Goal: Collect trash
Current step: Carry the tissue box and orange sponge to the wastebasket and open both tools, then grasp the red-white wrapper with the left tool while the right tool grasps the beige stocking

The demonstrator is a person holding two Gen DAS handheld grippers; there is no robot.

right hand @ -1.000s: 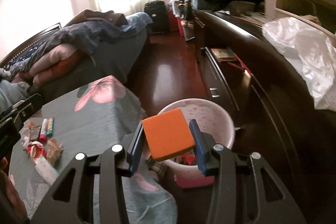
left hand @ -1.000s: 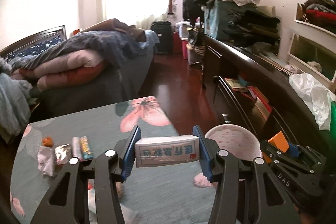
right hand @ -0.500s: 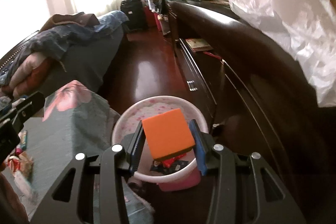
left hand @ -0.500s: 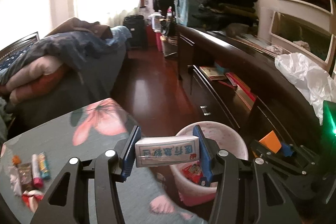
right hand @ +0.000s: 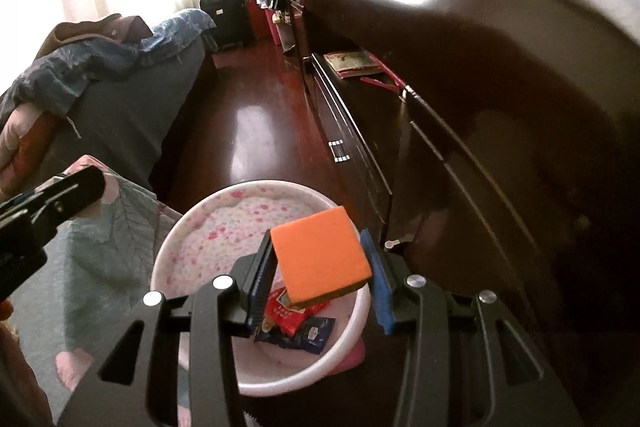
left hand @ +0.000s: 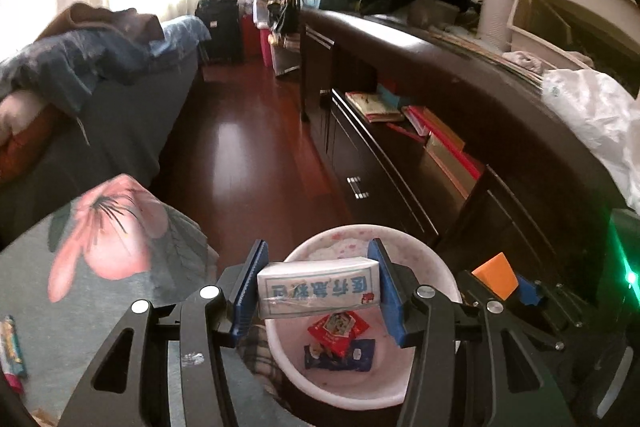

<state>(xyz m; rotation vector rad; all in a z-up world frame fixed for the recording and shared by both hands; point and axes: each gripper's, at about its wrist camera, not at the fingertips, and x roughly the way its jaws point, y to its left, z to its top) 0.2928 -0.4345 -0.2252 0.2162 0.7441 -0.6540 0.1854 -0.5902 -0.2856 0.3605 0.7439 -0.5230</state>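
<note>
Left gripper (left hand: 318,291) clamping a white printed tissue pack (left hand: 318,291) over the pink waste bin (left hand: 436,267); right gripper (right hand: 318,275) pinching an orange-faced sponge (right hand: 320,259) above the same bin (right hand: 192,227). Already lying inside: red snack wrapper (left hand: 338,331) and blue wrapper (left hand: 340,355). Both held items not yet released; at least one wrapper (left hand: 10,343) waiting on the floral-cloth surface (left hand: 100,299). Bin standing just beside the surface edge, dark dresser (right hand: 460,155) near on the right, open wood floor (left hand: 248,163) beyond.

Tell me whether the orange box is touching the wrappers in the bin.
Apart. The right wrist view shows the orange box clamped in the right hand-held gripper above the bin, with the wrappers on its bottom.
</note>
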